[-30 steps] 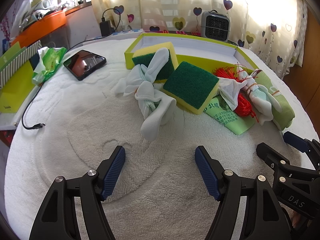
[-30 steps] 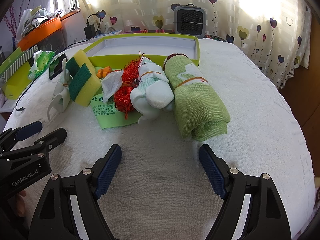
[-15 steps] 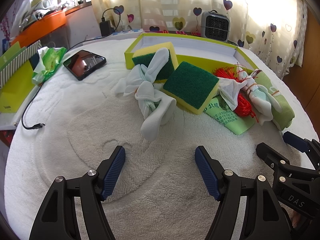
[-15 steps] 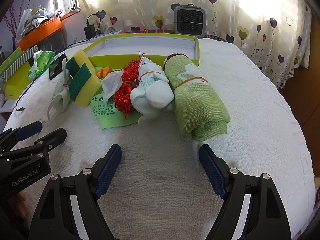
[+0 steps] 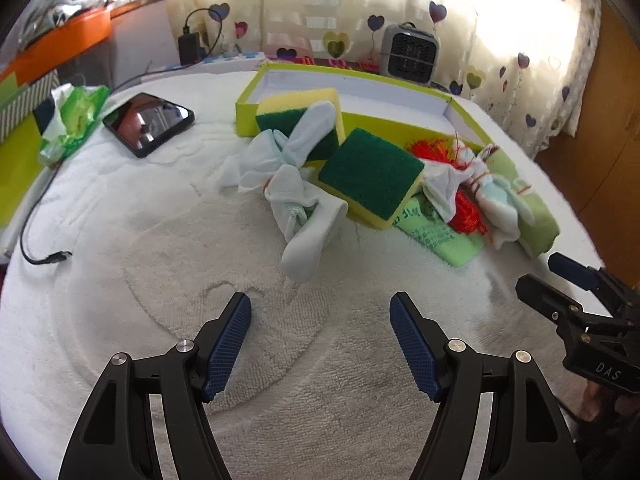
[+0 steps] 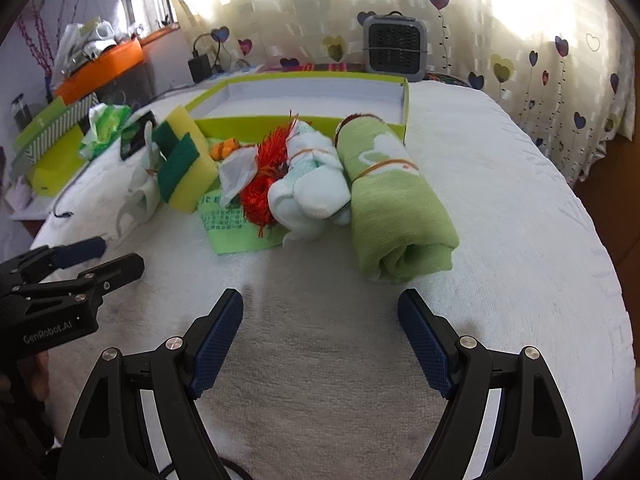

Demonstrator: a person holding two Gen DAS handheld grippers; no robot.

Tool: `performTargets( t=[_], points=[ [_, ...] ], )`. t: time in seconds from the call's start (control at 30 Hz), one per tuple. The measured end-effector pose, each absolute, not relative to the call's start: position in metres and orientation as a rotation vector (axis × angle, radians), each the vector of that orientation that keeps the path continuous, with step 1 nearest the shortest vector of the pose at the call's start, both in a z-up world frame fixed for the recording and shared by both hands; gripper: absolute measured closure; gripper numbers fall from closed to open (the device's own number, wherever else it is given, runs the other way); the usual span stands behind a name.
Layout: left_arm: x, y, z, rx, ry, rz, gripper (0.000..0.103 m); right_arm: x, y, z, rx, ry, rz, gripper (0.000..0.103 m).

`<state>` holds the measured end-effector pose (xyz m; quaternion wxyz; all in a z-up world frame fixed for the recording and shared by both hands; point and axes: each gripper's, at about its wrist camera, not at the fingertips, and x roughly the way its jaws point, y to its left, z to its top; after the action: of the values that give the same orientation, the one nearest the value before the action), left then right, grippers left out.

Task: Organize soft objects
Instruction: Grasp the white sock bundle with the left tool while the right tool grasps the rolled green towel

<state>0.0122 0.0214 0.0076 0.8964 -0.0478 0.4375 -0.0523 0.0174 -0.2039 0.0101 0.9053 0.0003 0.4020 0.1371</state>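
A pile of soft things lies on the white towel in front of an open lime-green box. Two yellow-and-green sponges, a knotted pale sock bundle, a red thread tassel, a second white sock bundle and a rolled green towel make it up. My left gripper is open and empty, a short way before the sock bundle. My right gripper is open and empty, before the rolled towel.
A black phone, a green tissue pack and a loose black cable lie at the left. A grey heater stands behind the box. A green printed paper lies under the pile. The bed edge drops off right.
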Motion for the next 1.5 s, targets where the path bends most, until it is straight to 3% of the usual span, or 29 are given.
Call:
performTargets(
  t=[0.37, 0.8, 1.0, 1.1, 1.27, 1.33, 1.5],
  points=[
    [0.046, 0.048, 0.028, -0.201, 0.875, -0.100, 0.031, 0.041, -0.244, 0.039, 0.060, 0.733, 0.208, 0.023],
    [0.083, 0.058, 0.011, -0.213, 0.944, -0.070, 0.034, 0.083, -0.249, 0.028, 0.098, 0.799, 0.236, 0.023],
    [0.089, 0.056, 0.008, -0.213, 0.943, -0.078, 0.037, 0.093, -0.246, 0.019, 0.109, 0.846, 0.276, 0.029],
    [0.089, 0.056, 0.009, -0.228, 0.934, -0.091, 0.045, 0.094, -0.247, 0.017, 0.127, 0.853, 0.303, 0.035],
    [0.089, 0.057, 0.009, -0.260, 0.931, -0.120, 0.056, 0.094, -0.243, 0.018, 0.148, 0.856, 0.353, 0.060],
    [0.088, 0.057, 0.009, -0.267, 0.929, -0.129, 0.065, 0.093, -0.242, 0.019, 0.149, 0.852, 0.360, 0.063],
    [0.085, 0.058, 0.010, -0.280, 0.925, -0.142, 0.069, 0.090, -0.245, 0.021, 0.175, 0.849, 0.364, 0.070]
  ],
)
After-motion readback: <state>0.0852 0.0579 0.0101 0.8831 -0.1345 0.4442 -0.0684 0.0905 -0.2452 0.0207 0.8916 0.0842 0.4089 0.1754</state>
